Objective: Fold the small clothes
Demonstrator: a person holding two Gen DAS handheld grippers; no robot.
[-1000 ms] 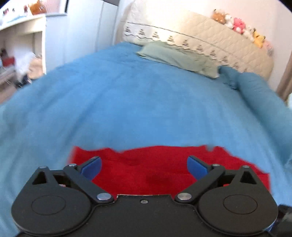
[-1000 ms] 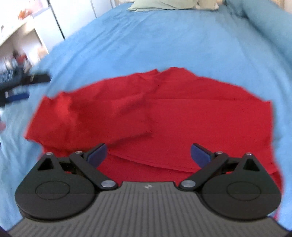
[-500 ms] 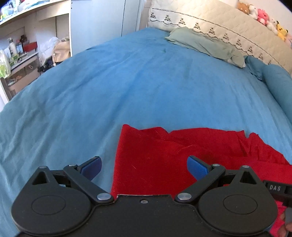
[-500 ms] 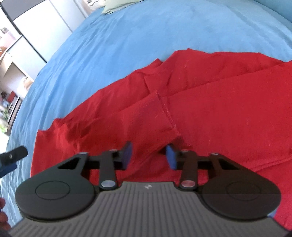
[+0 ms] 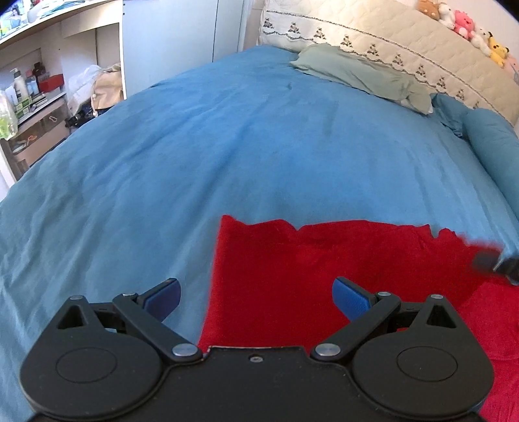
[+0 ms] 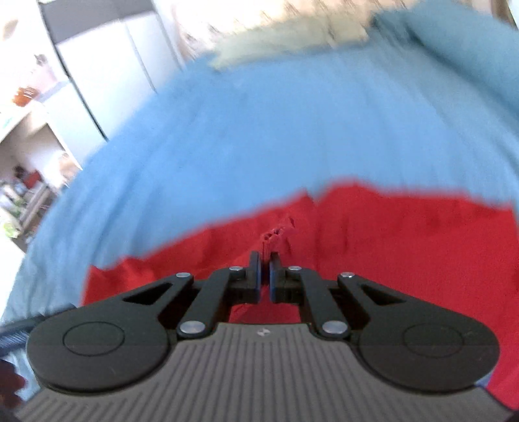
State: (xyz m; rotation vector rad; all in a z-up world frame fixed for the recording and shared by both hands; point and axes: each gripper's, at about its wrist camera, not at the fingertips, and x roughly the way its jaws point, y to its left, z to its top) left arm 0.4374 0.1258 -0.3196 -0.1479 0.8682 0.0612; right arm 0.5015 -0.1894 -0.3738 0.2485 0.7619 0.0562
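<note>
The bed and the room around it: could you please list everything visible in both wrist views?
Red garment: one, red, spread on the near part of the bed.
Bedspread: one, blue, covering the bed.
Pillow: one, pale green, at the headboard.
Bolster: one, blue, along the bed's right side.
Headboard: one, cream, quilted.
Plush toys: several, mixed colours, atop the headboard.
Shelves: one unit, white, left of the bed, holding bottles and boxes.
Left gripper: black, blue pads, open over the garment's left edge.
Right gripper: black, shut on a pinch of red garment.
</note>
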